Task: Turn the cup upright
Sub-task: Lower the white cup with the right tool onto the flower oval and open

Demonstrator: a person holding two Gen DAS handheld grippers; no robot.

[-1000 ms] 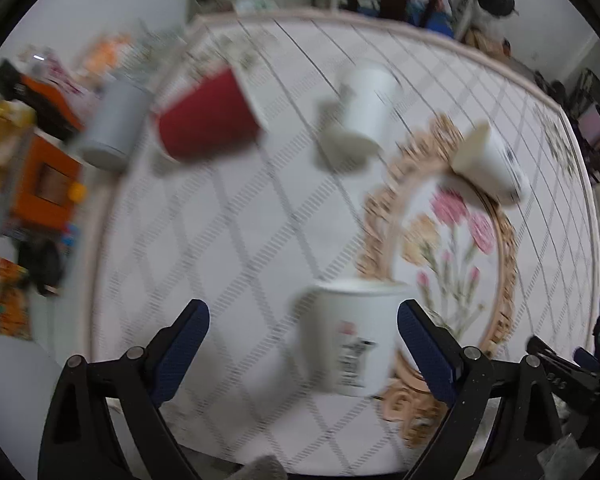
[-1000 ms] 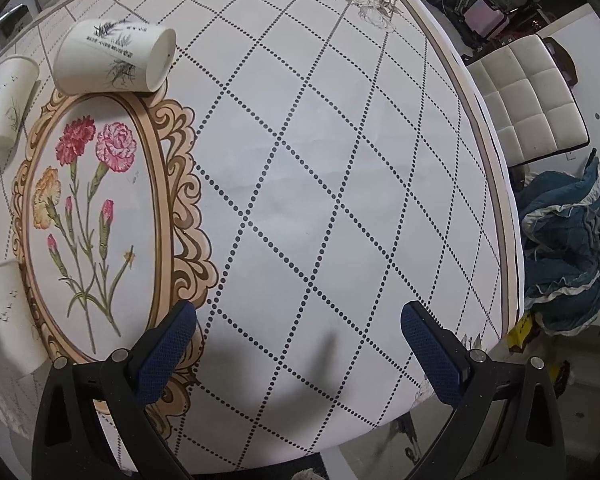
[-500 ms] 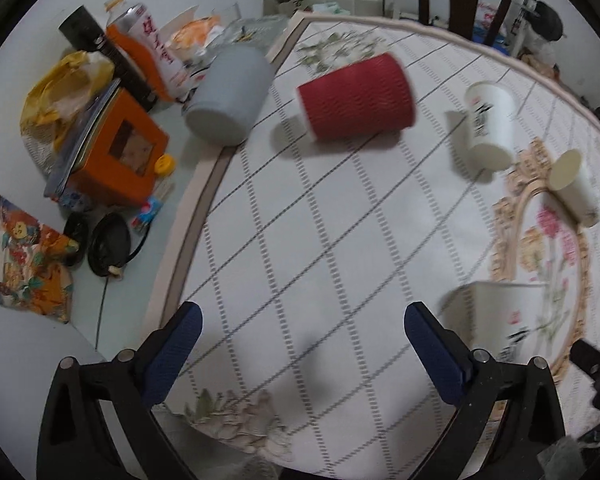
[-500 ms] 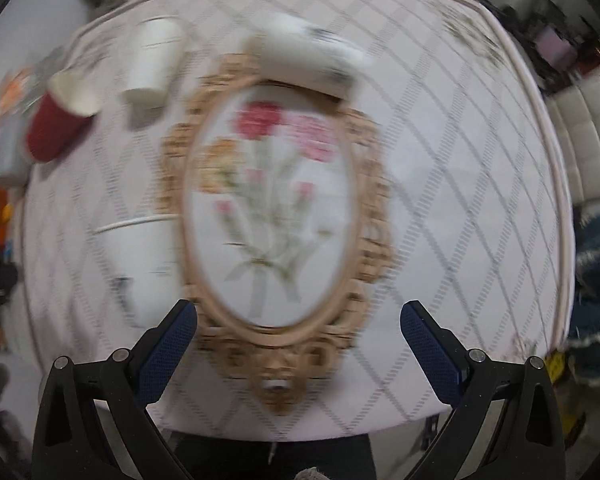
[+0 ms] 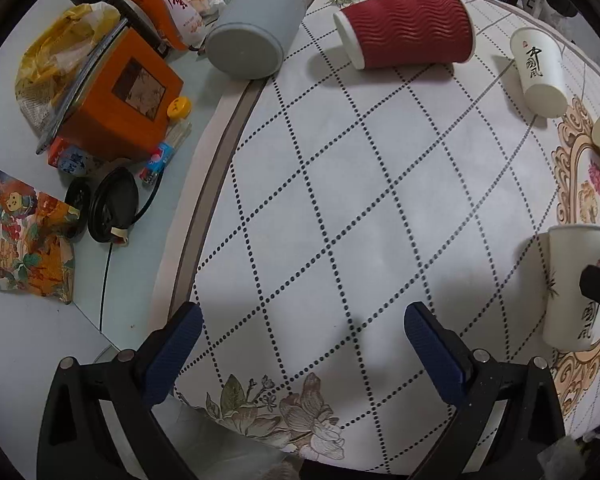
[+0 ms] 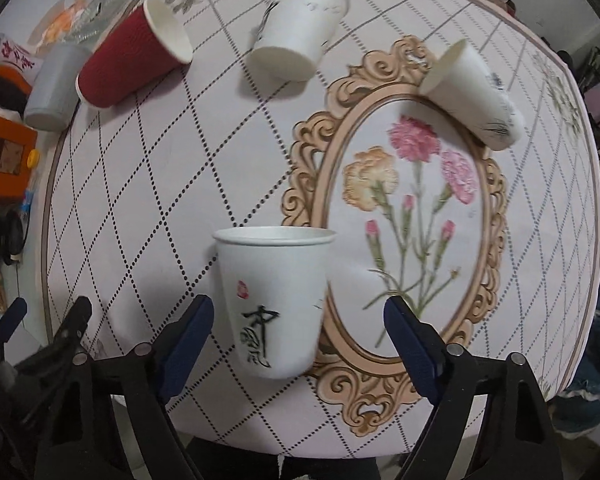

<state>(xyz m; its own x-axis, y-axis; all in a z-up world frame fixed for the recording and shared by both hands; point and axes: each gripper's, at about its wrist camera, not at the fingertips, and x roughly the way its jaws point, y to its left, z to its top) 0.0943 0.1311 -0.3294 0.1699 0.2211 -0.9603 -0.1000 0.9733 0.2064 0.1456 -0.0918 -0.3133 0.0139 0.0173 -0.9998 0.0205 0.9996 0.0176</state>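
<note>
A white paper cup with black calligraphy [image 6: 274, 300] stands upright on the table, between the open fingers of my right gripper [image 6: 298, 324], untouched; it also shows at the right edge of the left wrist view [image 5: 576, 284]. A red ribbed cup [image 5: 404, 26] [image 6: 132, 56] lies on its side at the far side. A white cup [image 5: 540, 72] [image 6: 298, 30] lies on its side near it. Another white cup [image 6: 474, 96] lies on its side on the flower oval. My left gripper [image 5: 300, 340] is open and empty over the tablecloth's left part.
A grey cup [image 5: 254, 28] lies on its side at the cloth's edge. Off the cloth to the left sit an orange box [image 5: 116, 96], snack bags [image 5: 24, 248], a black lid [image 5: 112, 210] and small items. The table edge [image 6: 598, 200] curves at the right.
Both grippers have swung left. The right gripper now frames the upright white cup. The left view has shifted off that cup toward the table's left clutter.
</note>
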